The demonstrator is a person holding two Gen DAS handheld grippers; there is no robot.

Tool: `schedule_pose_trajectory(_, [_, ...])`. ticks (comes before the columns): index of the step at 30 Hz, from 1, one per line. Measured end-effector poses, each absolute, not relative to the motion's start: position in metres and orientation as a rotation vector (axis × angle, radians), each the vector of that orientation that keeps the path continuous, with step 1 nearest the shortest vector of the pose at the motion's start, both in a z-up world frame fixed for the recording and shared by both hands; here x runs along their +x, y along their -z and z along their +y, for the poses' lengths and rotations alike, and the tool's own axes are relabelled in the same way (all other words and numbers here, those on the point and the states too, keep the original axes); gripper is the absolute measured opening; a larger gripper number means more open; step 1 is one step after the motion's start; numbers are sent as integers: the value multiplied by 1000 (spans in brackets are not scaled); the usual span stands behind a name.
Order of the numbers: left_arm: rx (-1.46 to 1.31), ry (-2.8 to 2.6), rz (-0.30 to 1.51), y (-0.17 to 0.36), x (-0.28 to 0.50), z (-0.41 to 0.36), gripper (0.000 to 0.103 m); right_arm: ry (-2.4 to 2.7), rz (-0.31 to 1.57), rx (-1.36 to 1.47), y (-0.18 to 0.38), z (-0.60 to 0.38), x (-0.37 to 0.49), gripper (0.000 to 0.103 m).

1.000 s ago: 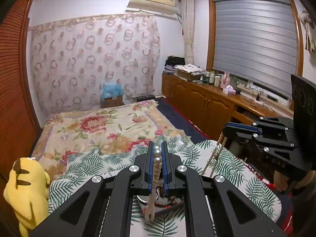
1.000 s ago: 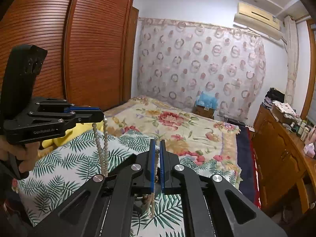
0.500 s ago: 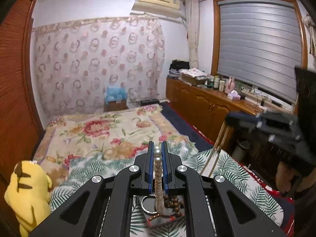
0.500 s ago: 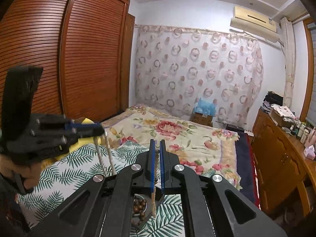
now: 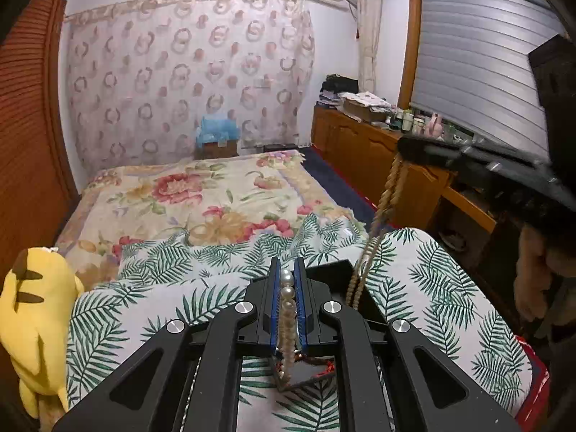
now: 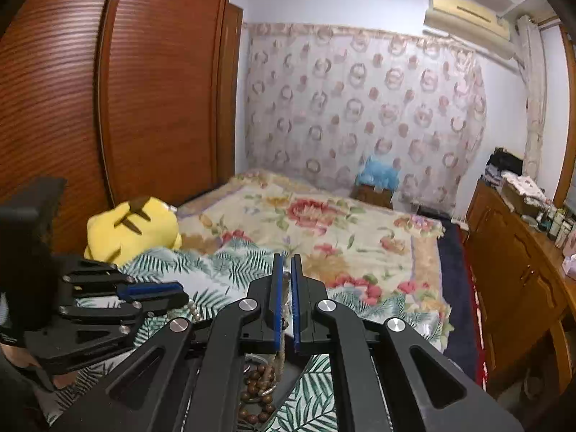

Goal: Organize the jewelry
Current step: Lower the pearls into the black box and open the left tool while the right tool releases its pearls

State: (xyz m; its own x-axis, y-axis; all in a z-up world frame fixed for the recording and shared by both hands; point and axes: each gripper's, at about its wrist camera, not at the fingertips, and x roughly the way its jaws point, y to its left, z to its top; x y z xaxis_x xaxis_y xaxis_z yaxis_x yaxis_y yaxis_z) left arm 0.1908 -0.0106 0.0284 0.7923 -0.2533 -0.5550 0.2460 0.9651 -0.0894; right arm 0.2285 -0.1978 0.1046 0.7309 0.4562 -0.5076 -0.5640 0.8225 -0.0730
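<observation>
My left gripper (image 5: pixel 287 274) is shut on a white pearl necklace (image 5: pixel 288 309) that hangs between its blue pads down into a dark jewelry box (image 5: pixel 306 378). The box sits on a palm-leaf cloth. My right gripper (image 6: pixel 287 275) is shut on a tan beaded strand (image 6: pixel 282 354). In the left wrist view the right gripper (image 5: pixel 424 151) sits at the upper right with the strand (image 5: pixel 387 198) hanging down to the box. Brown wooden beads (image 6: pixel 257 392) and a silver ring lie in the box. The left gripper (image 6: pixel 158 293) shows at the left of the right wrist view.
The palm-leaf cloth (image 5: pixel 432 288) covers a surface at the foot of a floral bed (image 5: pixel 201 194). A yellow plush toy (image 5: pixel 32 306) lies at the left. A wooden wardrobe (image 6: pixel 108 90) stands at the left, and a wooden cabinet (image 5: pixel 367 151) runs along the right wall.
Both grippers have lowered toward the box. The right gripper has kept its strand taut above the box. The pearls stay clamped in the left gripper.
</observation>
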Motion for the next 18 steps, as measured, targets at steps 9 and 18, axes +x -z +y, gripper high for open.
schedule_pose_trajectory(9, [-1, 267, 618, -17, 175, -7, 8, -589, 597, -233, -61, -194, 232, 6])
schedule_pose_trajectory(18, [25, 274, 639, 4, 144, -2, 18, -623, 621, -208, -34, -217, 188, 9])
